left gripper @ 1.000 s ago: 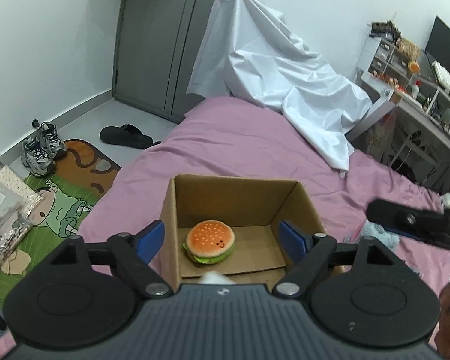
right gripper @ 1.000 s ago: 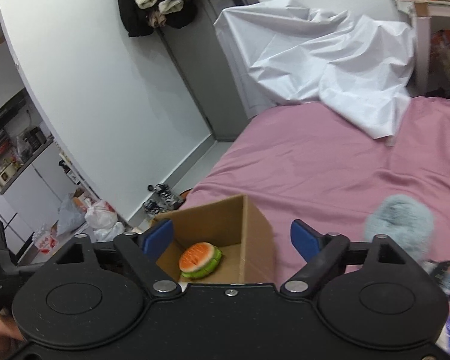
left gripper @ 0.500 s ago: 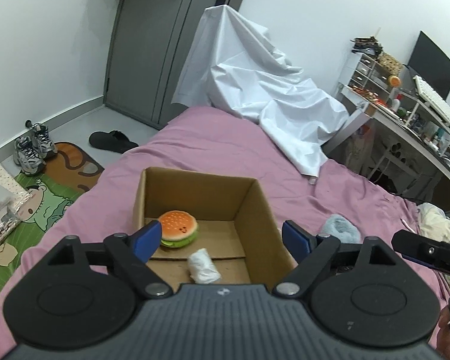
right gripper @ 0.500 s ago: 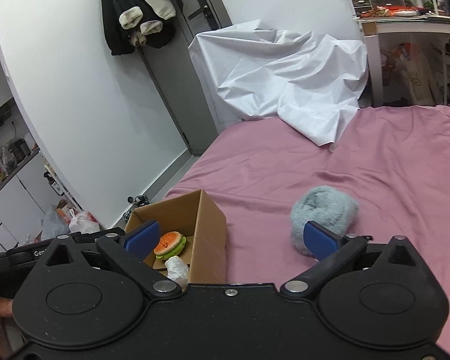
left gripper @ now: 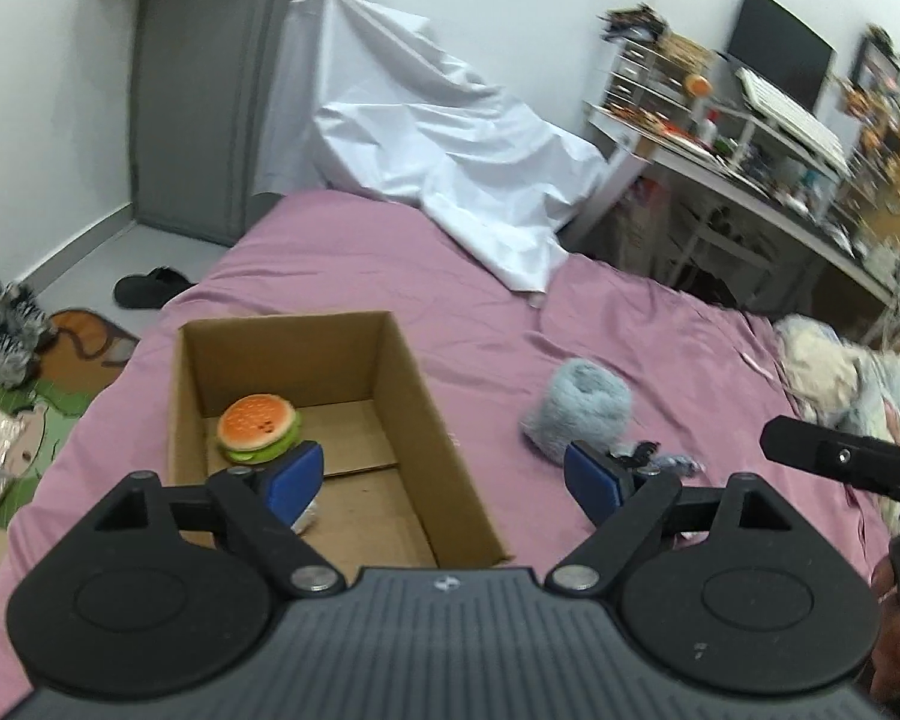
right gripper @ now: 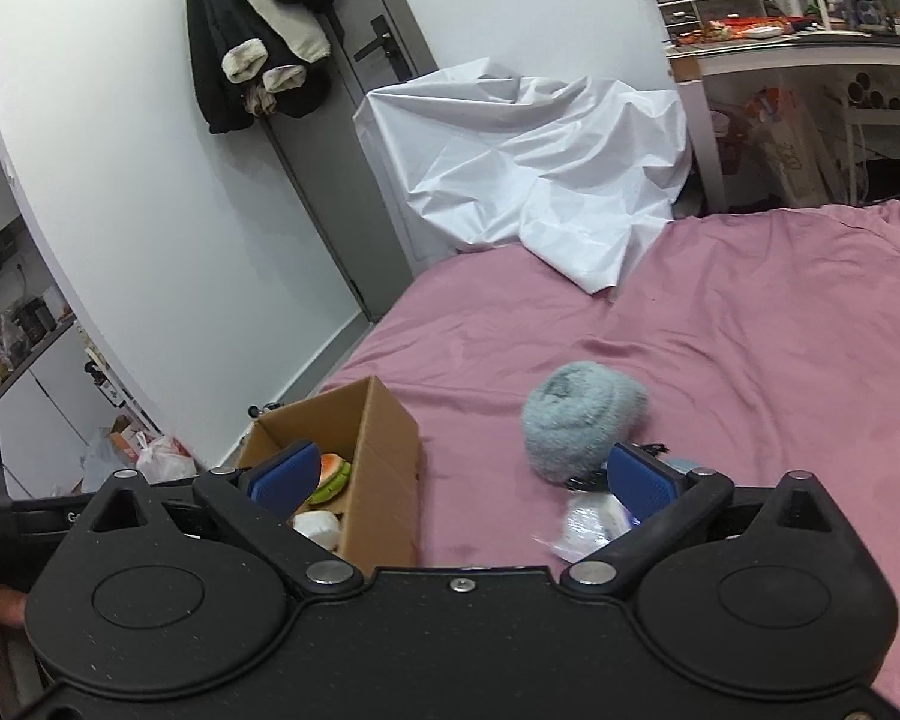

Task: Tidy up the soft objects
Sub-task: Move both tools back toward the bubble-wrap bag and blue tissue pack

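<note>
Cardboard box [left gripper: 426, 420] sits open-topped on the pink bedsheet [left gripper: 342, 264], at about nine o'clock from the fluffy grey-blue ball [left gripper: 582, 414], the two well apart. Inside the box, a plush hamburger [left gripper: 259, 427] lies near the far corner, and a small white soft bundle [right gripper: 318, 528] rests nearer the front wall. The left gripper [left gripper: 444, 477] hovers over the box's right wall with its jaws spread wide and nothing between them. The right gripper [right gripper: 459, 474] also stands wide apart and empty, above the sheet between box and ball. A crinkly clear-wrapped item [right gripper: 588, 525] lies at six o'clock from the ball.
</note>
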